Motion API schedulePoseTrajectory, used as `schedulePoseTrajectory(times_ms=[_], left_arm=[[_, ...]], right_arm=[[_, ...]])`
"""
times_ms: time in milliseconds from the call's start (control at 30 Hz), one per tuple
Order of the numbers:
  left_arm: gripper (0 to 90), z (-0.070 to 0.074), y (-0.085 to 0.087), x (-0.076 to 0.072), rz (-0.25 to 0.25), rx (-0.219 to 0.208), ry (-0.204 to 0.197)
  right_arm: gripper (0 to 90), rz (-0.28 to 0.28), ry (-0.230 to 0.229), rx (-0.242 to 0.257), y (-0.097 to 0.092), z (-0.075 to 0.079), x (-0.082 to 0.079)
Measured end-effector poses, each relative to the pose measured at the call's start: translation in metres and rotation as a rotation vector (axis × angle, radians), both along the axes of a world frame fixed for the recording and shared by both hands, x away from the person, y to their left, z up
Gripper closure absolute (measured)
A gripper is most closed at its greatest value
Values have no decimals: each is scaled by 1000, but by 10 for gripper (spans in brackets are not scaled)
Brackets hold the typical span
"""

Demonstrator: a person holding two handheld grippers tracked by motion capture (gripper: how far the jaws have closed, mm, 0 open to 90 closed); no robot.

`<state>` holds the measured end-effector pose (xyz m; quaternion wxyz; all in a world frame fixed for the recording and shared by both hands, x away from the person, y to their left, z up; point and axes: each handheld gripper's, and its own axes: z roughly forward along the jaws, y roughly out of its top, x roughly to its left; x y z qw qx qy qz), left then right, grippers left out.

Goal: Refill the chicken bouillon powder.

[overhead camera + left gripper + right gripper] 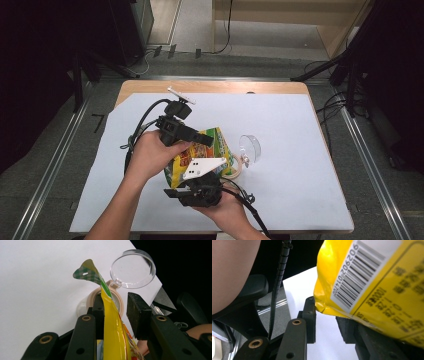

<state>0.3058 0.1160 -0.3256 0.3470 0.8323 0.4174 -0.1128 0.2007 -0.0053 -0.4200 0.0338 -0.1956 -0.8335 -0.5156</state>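
Holding the pouch (200, 150) between both tools, its top edge sits over the open jar (105, 298). Left tool (115, 307) stands part open around it; right tool's (325, 325) grip cannot be told. Pouring looks unfinished.

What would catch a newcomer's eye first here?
The yellow bag near the table's middle, with the left hand-held gripper and right hand-held gripper at it, a hand on each. Beside it, a beige-rimmed jar with its clear lid flipped open.
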Motion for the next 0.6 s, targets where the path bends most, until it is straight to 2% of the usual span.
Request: schedulePoseTrajectory(times_ms=[600], left_arm=[[694, 0, 0, 0, 4, -7, 5]], right_arm=[[717, 0, 3, 5, 0, 1, 0]])
